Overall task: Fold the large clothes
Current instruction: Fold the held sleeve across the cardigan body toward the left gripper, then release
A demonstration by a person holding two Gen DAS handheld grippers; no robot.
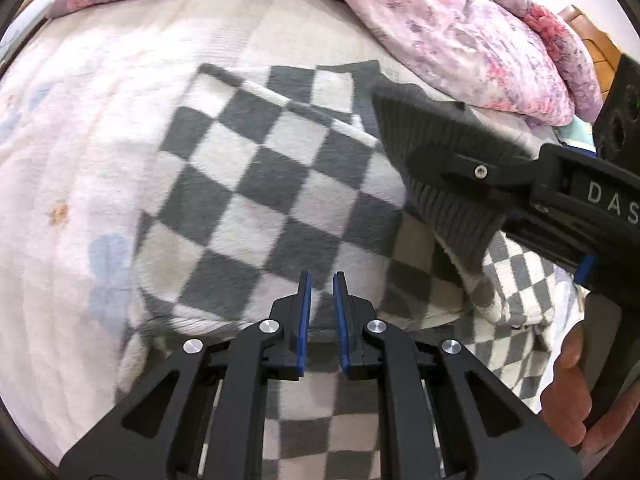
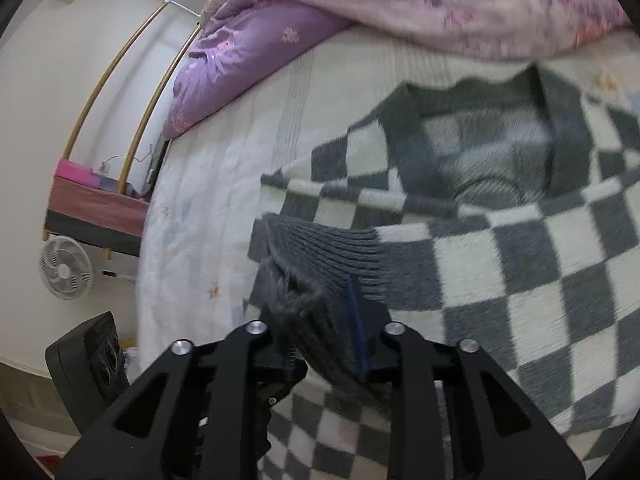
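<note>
A grey-and-white checkered sweater (image 1: pixel 256 184) lies spread on the bed, its neckline showing in the right wrist view (image 2: pixel 480 152). My right gripper (image 2: pixel 324 320) is shut on the sweater's grey ribbed cuff (image 2: pixel 320 248) and holds it lifted above the sweater body. In the left wrist view the right gripper (image 1: pixel 404 136) comes in from the right with that cuff (image 1: pixel 448 200) hanging from it. My left gripper (image 1: pixel 320 304) is a little open with nothing between its blue pads (image 1: pixel 305 312), low over the sweater's near part.
The bed has a white quilted cover (image 1: pixel 72 160). A purple pillow (image 2: pixel 240 60) and a pink floral duvet (image 1: pixel 480 32) lie at the far side. Beside the bed are a white fan (image 2: pixel 64 268), a black device (image 2: pixel 88 364) and a low shelf (image 2: pixel 96 208).
</note>
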